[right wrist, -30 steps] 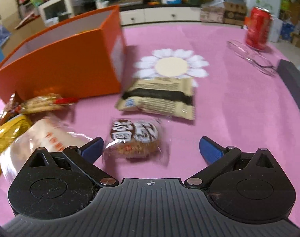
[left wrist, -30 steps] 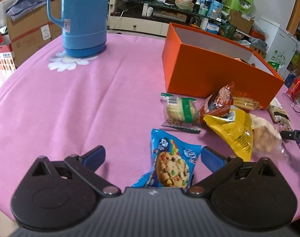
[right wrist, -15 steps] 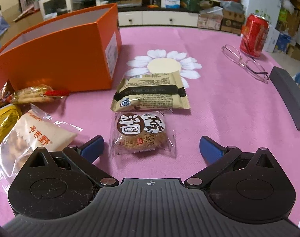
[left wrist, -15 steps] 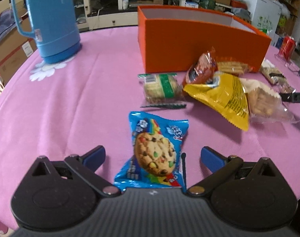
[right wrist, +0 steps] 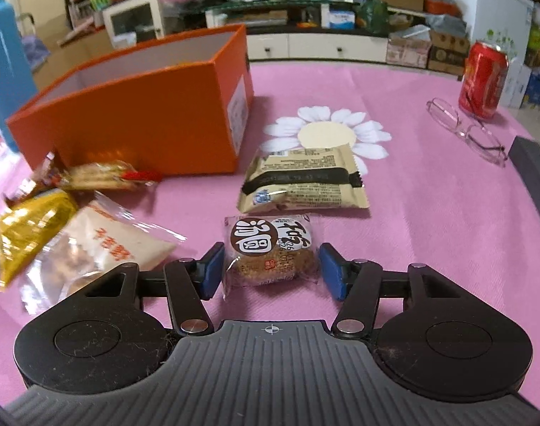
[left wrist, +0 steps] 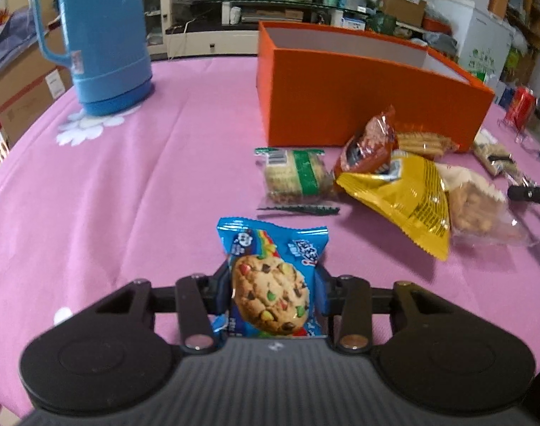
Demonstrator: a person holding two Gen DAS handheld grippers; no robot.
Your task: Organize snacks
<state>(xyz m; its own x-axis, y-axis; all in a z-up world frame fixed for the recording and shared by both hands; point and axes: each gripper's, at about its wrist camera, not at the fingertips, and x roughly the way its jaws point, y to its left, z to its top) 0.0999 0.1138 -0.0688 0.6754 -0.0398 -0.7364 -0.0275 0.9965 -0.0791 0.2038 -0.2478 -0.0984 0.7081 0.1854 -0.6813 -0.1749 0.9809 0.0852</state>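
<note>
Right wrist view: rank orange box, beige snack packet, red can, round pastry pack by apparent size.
1. orange box
2. beige snack packet
3. round pastry pack, though it lies nearest the camera, so it may look bigger than it is
4. red can, farthest away, so likely undersized here

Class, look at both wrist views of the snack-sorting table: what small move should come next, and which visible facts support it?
Probably lift the blue cookie packet and carry it toward the orange box. The left gripper, jaws just closed, pinches its sides, and the box stands open. The right gripper has been closing around the round pastry packet, pads not yet pressing.
</note>
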